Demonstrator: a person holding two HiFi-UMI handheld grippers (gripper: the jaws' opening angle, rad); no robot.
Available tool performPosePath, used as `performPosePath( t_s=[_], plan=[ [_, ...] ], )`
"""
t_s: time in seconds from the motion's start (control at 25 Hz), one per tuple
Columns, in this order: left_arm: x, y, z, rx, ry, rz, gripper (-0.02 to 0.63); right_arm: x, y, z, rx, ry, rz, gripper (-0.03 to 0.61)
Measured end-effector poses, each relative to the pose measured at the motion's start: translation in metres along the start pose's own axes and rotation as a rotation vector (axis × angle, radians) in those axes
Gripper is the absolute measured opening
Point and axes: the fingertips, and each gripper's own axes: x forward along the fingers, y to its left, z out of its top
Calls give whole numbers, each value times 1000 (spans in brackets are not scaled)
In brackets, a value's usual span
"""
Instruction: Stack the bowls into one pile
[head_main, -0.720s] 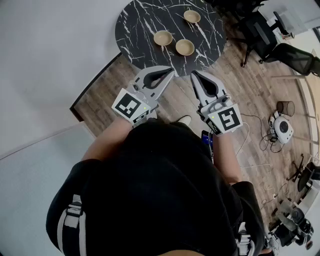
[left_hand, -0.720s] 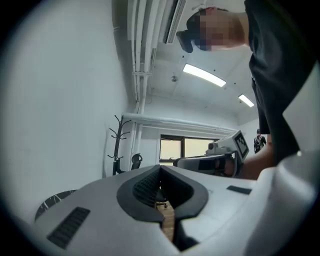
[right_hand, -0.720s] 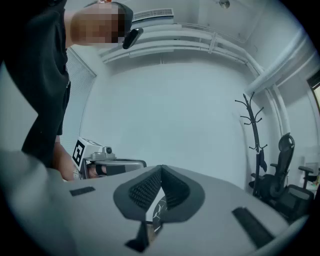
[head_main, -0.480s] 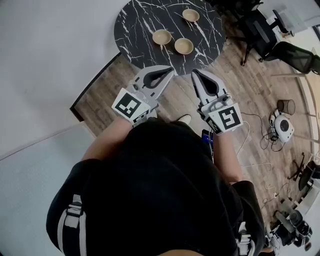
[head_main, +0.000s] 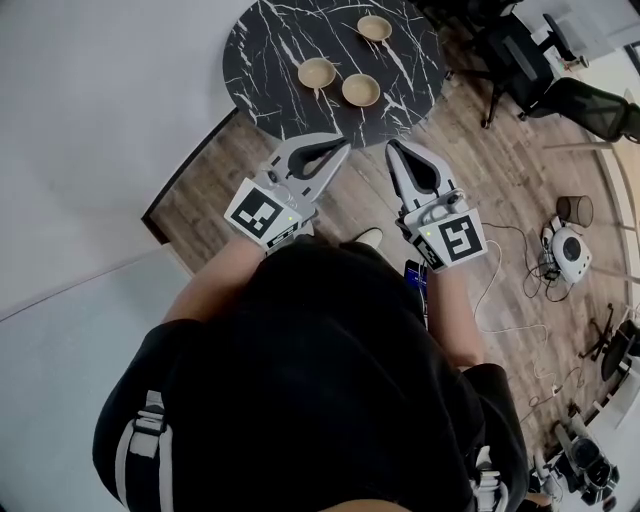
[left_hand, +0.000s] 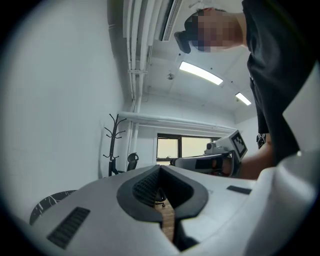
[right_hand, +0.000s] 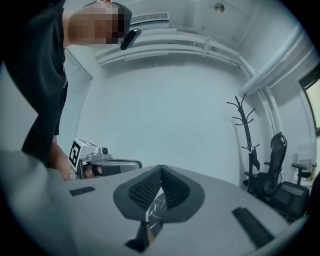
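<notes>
**Clerk:** Item one, left hand-held gripper (head_main: 338, 147)?
**Checker:** Jaws brought together at the tips, nothing between them. Held level, short of the worktop's (head_main: 265, 60) near edge, over the wooden floor (head_main: 500, 190).
**Clerk:** Item two, right hand-held gripper (head_main: 392, 148)?
**Checker:** Same entry: jaws closed tip to tip, empty. It sits just beside the left one, also short of the near edge.
**Clerk:** Bowls, left to right.
**Checker:** Three, tan, shallow, upright, none stacked. Left bowl (head_main: 317, 72) near the worktop's middle. Middle bowl (head_main: 361, 90) just beside it, not touching, slightly closer to the near edge. Far bowl (head_main: 375, 27) by the far edge, apart from the pair.
**Clerk:** Handling?
**Checker:** Judged light and stiff, perhaps wood or plastic, and unlikely to crush. The polished marbled top probably lets them slide under a sideways nudge.
**Clerk:** Where to take hold?
**Checker:** At the rim, one jaw inside and one outside, on the side facing the person. Jaws must open first. Lift straight and lower centred so the bowls nest.
</notes>
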Motion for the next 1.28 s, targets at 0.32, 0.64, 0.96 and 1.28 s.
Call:
performPosePath(
  t_s=[0.32, 0.64, 0.96, 1.28],
  plan=[
    [31, -20, 0, 16, 7, -4, 5, -27, -27, 0, 7, -19, -3, 0],
    [70, -50, 0, 33, 9, 14, 5, -65, -58, -2, -4, -18, 8, 0],
    [111, -71, -2, 42, 17, 3, 5, -94, -90, -9, 14, -13, -15, 0],
    [145, -49, -10, 27, 3, -5, 5, -78, -123, -15, 17, 6, -9, 0]
  ],
)
